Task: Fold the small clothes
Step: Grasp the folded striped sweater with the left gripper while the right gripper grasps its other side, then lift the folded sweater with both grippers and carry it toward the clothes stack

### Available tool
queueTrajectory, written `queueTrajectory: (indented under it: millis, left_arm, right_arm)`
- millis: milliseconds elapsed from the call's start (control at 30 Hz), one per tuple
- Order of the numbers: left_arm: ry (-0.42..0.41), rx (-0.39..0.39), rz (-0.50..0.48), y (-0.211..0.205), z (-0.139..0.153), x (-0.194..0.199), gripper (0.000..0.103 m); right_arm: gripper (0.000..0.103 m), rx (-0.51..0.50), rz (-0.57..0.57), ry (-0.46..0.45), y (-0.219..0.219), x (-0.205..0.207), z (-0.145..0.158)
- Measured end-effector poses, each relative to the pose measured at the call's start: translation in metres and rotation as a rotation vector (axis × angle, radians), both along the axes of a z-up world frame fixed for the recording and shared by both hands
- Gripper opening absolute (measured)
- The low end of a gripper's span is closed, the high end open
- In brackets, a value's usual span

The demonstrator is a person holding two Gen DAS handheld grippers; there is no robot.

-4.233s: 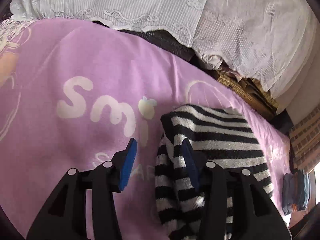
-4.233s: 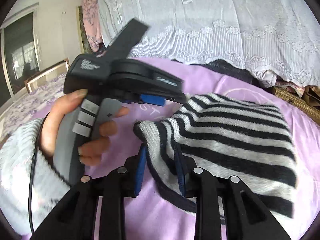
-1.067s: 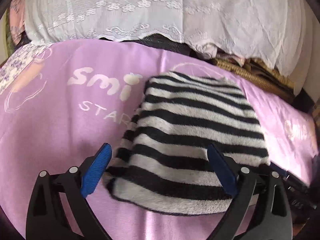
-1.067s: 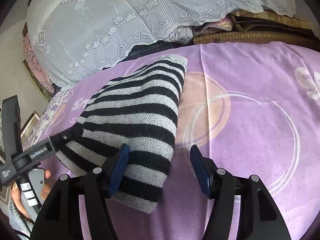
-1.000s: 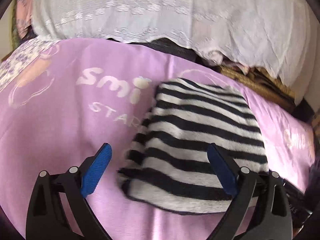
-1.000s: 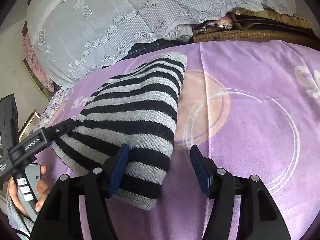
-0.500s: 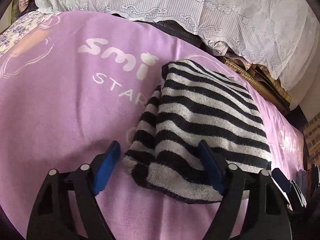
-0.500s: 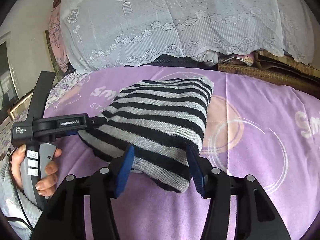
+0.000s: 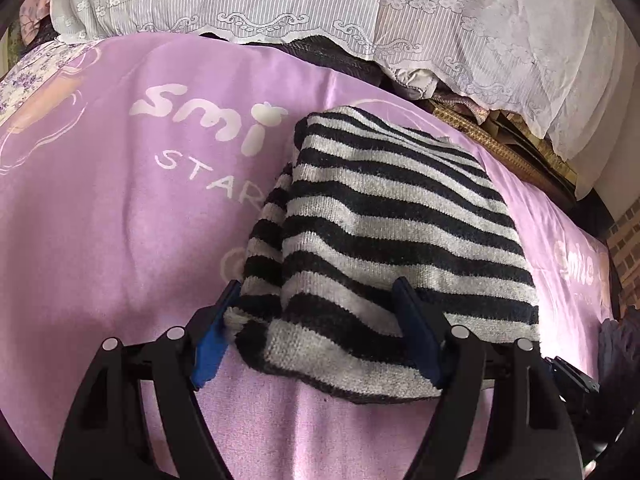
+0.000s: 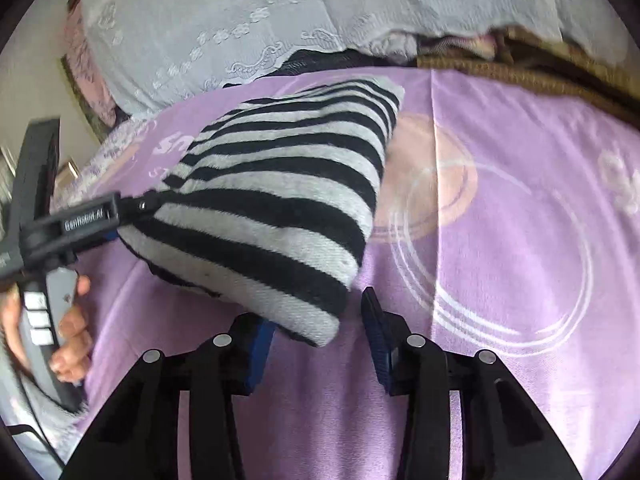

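Striped sweater (image 9: pixel 384 232), folded, lies on purple blanket (image 9: pixel 120 220) ahead of both tools. Left gripper (image 9: pixel 320 328): blue pads pressed on sweater's near-left corner, gripping it. Right gripper (image 10: pixel 320 344): jaws closing, sweater's near-right corner between them, pads not yet pressing. Blanket print reads "smi", "STAR". Left tool's body reads "GenRobot.AI".

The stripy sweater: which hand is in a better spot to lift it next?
Probably left. The left gripper has the striped sweater pinched between its jaws; the right gripper's closing jaws only straddle a corner.
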State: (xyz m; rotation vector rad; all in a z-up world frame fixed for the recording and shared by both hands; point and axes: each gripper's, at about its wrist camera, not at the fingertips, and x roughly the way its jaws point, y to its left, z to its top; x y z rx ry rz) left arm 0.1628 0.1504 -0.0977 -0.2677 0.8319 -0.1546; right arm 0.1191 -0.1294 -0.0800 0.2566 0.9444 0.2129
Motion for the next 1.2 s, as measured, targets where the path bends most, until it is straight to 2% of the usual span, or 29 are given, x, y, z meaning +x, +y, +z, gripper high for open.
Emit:
queueTrajectory:
  millis: [67, 133, 200, 300, 400, 467, 567, 633, 700, 833, 867, 900, 967, 1033, 1167, 1200]
  left_arm:
    - [0.014, -0.033, 0.000, 0.005, -0.002, 0.002, 0.075]
    - [0.031, -0.086, -0.002, 0.014, -0.002, 0.004, 0.075]
    - [0.045, -0.156, -0.002, 0.024, -0.002, 0.005, 0.075]
    - [0.050, -0.243, 0.001, 0.035, 0.000, 0.005, 0.075]
    - [0.039, -0.248, -0.006, 0.032, 0.006, 0.003, 0.075]
    - [0.011, -0.253, -0.012, 0.030, 0.014, 0.000, 0.076]
    - [-0.055, -0.307, -0.034, 0.030, 0.031, -0.007, 0.085]
    - [-0.071, -0.314, -0.041, 0.028, 0.036, -0.005, 0.088]
    - [-0.054, -0.296, -0.042, 0.026, 0.032, 0.001, 0.090]
    - [0.073, -0.280, -0.029, 0.026, 0.002, 0.019, 0.090]
    - [0.107, -0.278, -0.033, 0.024, -0.006, 0.025, 0.090]
    - [0.128, -0.253, -0.035, 0.021, -0.012, 0.028, 0.091]
    - [0.113, -0.197, -0.042, 0.013, -0.011, 0.029, 0.092]
    - [0.102, -0.179, -0.045, 0.009, -0.010, 0.028, 0.093]
    - [0.063, -0.300, -0.094, 0.013, 0.000, 0.021, 0.092]
    - [0.046, -0.318, -0.109, 0.012, 0.004, 0.019, 0.092]
  right_arm:
    - [0.044, -0.013, 0.008, -0.003, 0.003, -0.002, 0.001]
    - [0.052, -0.041, 0.009, -0.029, 0.007, -0.007, 0.006]
    - [0.067, -0.041, -0.002, -0.052, 0.004, -0.011, 0.011]
    - [0.073, -0.024, -0.020, -0.061, -0.002, -0.017, 0.014]
    - [0.075, 0.002, -0.047, -0.072, -0.012, -0.022, 0.017]
    - [0.075, 0.034, -0.082, -0.124, -0.019, -0.029, 0.027]
    - [0.074, 0.172, -0.118, -0.220, -0.031, -0.031, 0.050]
    - [0.065, 0.228, -0.099, -0.231, -0.027, -0.021, 0.057]
    - [0.040, 0.234, -0.068, -0.214, -0.016, -0.009, 0.054]
    - [0.018, 0.191, -0.038, -0.133, -0.001, 0.011, 0.028]
    - [0.008, 0.176, -0.040, -0.121, -0.001, 0.015, 0.023]
    - [0.003, 0.177, -0.039, -0.112, -0.003, 0.017, 0.021]
    - [0.001, 0.207, -0.033, -0.102, -0.008, 0.020, 0.017]
    - [0.001, 0.255, -0.030, -0.102, -0.013, 0.021, 0.013]
    - [0.007, 0.335, -0.052, -0.127, -0.022, 0.020, 0.017]
    - [0.021, 0.323, -0.064, -0.150, -0.024, 0.018, 0.021]
